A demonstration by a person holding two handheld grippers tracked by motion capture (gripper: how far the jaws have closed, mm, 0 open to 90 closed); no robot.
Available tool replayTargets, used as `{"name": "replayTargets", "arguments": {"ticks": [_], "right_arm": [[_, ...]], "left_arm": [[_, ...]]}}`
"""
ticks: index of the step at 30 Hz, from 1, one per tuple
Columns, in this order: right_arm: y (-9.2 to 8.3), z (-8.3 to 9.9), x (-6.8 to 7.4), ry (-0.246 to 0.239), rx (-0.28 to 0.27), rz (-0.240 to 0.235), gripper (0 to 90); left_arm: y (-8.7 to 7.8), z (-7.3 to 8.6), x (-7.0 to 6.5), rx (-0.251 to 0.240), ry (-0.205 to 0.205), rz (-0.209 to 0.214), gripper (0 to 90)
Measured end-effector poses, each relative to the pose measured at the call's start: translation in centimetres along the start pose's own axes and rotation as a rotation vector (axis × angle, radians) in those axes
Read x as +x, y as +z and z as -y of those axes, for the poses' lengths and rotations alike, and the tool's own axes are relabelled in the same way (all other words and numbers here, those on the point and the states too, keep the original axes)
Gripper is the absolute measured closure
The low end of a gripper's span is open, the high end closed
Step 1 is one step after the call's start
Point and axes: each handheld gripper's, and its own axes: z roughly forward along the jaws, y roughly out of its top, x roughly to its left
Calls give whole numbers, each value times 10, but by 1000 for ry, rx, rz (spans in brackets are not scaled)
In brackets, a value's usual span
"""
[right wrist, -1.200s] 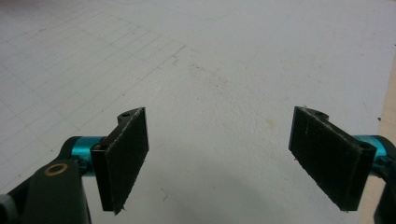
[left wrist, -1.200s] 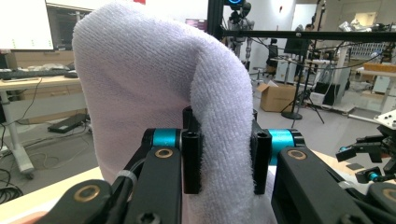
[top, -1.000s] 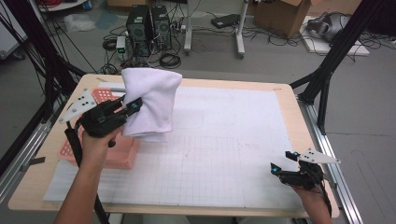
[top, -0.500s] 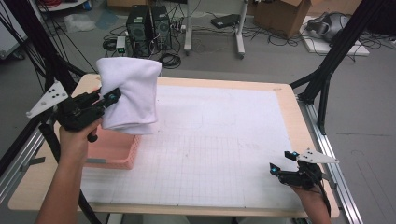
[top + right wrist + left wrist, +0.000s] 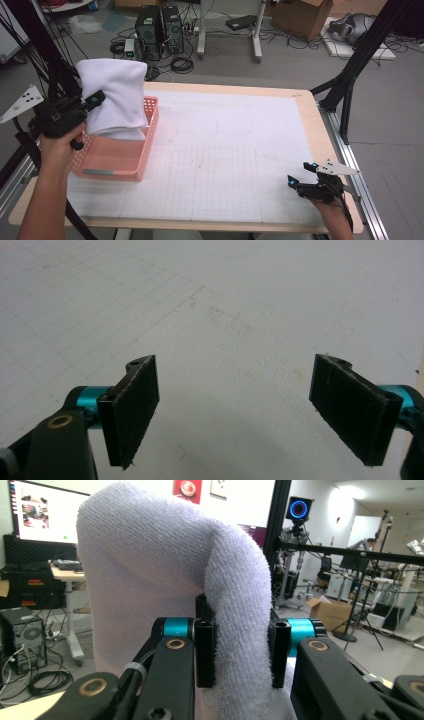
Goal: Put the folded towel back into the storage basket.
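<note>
At the upper left of the high view, the left gripper (image 5: 95, 99) is clamped on a folded white towel (image 5: 114, 97), which hangs lifted over the far end of the pink plastic basket (image 5: 148, 145). The terry cloth looks soft, light and limp, so it should droop and bunch rather than slip; the thick fold between the pads (image 5: 206, 652) seems the sound place to hold. At lower right, the right gripper (image 5: 235, 412) rests with jaws apart and empty over the gridded mat (image 5: 225, 165).

Even, bright indoor light falls from overhead. The table (image 5: 235, 165) mat shows pale and slightly washed out, with soft shadows beneath the right claw (image 5: 235, 410). The high view is soft; the towel (image 5: 165, 580) overexposes toward 12 o'clock.
</note>
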Motion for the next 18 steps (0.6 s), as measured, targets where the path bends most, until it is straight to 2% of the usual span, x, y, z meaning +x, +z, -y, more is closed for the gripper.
{"name": "replayTargets", "arguments": {"ticks": [5, 10, 14, 18], "right_arm": [[1, 0, 1, -4, 6, 0, 190], [2, 0, 2, -10, 3, -3, 190], [2, 0, 3, -14, 7, -2, 191], [3, 0, 3, -10, 11, -2, 190]], "left_arm": [[-3, 12, 10, 37, -1, -12, 733], [-4, 28, 19, 58, -31, -20, 732], [-4, 37, 25, 83, -39, -17, 731], [-3, 46, 30, 88, -69, -22, 730]]}}
